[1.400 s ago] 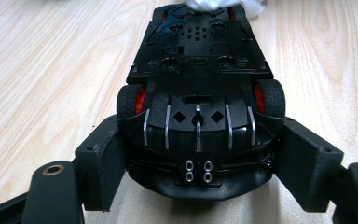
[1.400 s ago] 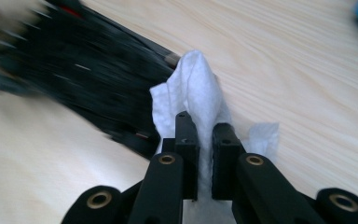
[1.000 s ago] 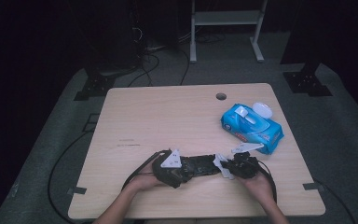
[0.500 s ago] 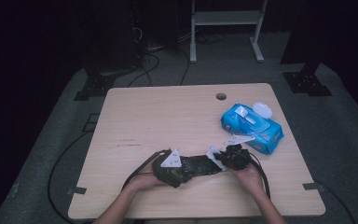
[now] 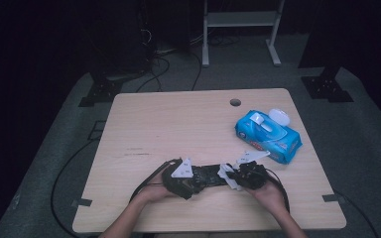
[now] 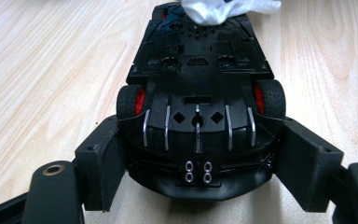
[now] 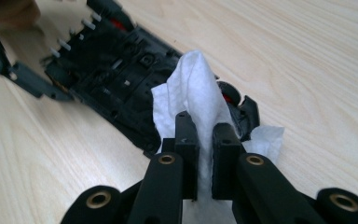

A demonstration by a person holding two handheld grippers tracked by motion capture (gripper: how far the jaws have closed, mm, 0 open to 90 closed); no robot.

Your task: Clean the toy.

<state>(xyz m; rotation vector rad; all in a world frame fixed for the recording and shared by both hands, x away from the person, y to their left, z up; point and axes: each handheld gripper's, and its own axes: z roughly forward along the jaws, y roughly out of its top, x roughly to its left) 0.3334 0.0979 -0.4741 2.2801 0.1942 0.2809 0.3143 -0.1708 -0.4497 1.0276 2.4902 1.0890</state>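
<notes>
A black toy car [image 6: 198,93] lies upside down on the wooden table [image 5: 178,124], its underside and red wheel hubs showing. My left gripper [image 6: 204,157] is shut on the car's near end, one jaw pressing on each side. It sits at the front of the table in the high view, left gripper [image 5: 194,180] pointing right. My right gripper [image 7: 205,140] is shut on a crumpled white wipe [image 7: 193,88] and holds it against the far end of the car [image 7: 116,79]. In the high view the right gripper [image 5: 232,176] faces the left one, wipe [image 5: 226,173] between it and the car [image 5: 208,176].
A blue pack of wet wipes [image 5: 268,131] with its white lid open lies at the right of the table. A small cable hole [image 5: 235,102] is near the far edge. Black cables trail from both grippers over the front edge.
The right gripper with the wipe has shifted slightly over the car's end, nudging left and back. The left gripper and the car have stayed in place.
</notes>
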